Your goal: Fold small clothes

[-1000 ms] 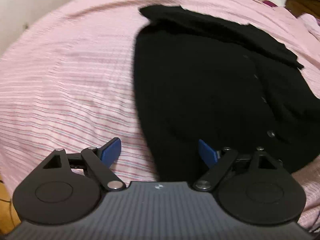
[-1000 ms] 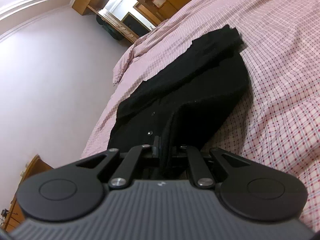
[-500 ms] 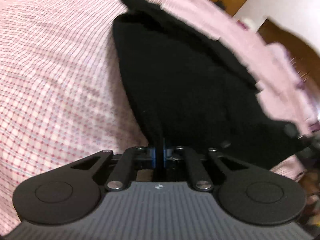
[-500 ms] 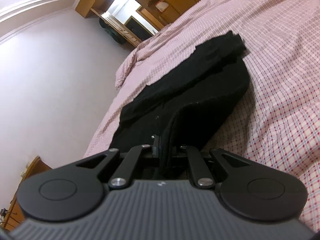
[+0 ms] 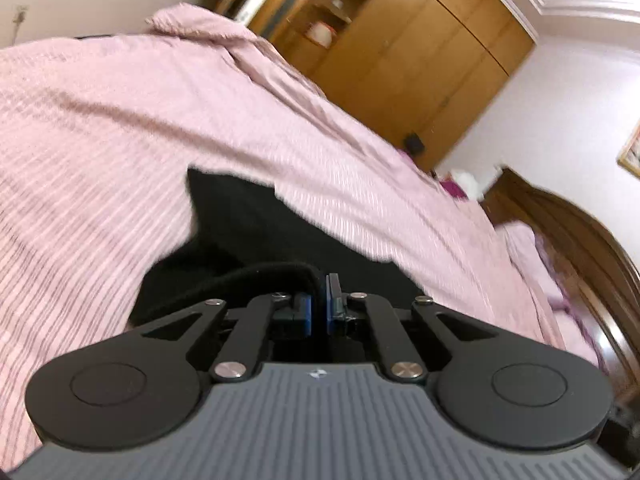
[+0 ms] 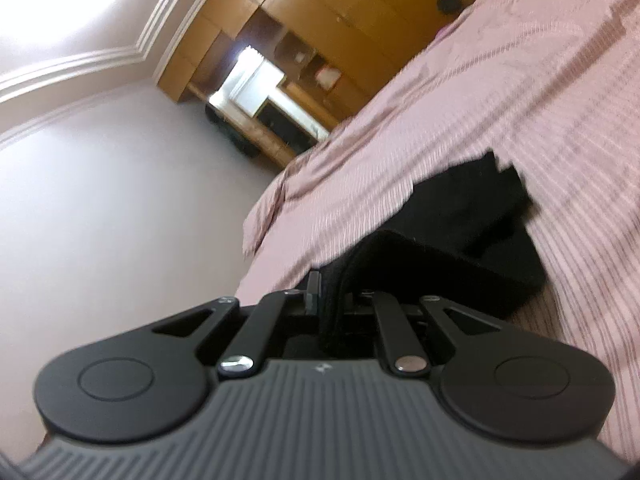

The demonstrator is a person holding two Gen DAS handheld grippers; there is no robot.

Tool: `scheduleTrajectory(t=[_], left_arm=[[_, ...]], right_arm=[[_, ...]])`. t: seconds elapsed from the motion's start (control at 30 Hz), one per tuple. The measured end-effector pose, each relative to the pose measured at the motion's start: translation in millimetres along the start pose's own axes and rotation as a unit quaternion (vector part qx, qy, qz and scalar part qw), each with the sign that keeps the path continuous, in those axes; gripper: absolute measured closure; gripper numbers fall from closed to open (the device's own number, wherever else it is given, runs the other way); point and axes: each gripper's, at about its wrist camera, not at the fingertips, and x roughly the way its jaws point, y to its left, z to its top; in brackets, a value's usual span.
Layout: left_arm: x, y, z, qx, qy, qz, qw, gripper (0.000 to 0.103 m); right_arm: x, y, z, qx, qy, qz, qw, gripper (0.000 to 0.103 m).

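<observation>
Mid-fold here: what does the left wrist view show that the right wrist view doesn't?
Only the left wrist view shows the dark carved wooden headboard, a gold picture frame on the white wall, and the left tool with its blue pads shut on the black knit garment.

Only the right wrist view shows the white ceiling moulding, a bright screen-like panel in the shelving, and the right tool shut on a thick fold of the garment.

Both show the garment lifted at its near edge, the pink checked bedspread and the tall wooden wardrobe.
</observation>
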Motion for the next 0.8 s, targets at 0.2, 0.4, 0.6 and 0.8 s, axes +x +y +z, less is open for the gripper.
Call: scheduleTrajectory(t=[0.2,0.4,0.6,0.8], left_arm=[[49.9,-31.9,52.2,0.012,-0.039,0.015,0.9991,0.096],[120.2,-36.3,85.2,0.030,-0.046,0.049,0.9973,0.096],[199.3,-12.1,87.3,0.049,-0.001,0.102,0.9935,0.096],[261.5,16.3,68.3,0.082,0.050,0.150,0.9839,0.095]], right_arm=[[42.9,11.6,38.7,-0.033,-0.041,-0.017,0.998,0.094],[110.6,-2.7,67.4,-0.040,-0.049,-0.048,0.997,0.094],[182.4,-34.9,76.0,-0.063,-0.028,-0.107,0.992,0.094],[241.0,-70.7,56.2,-0.115,0.021,-0.182,0.976,0.091]])
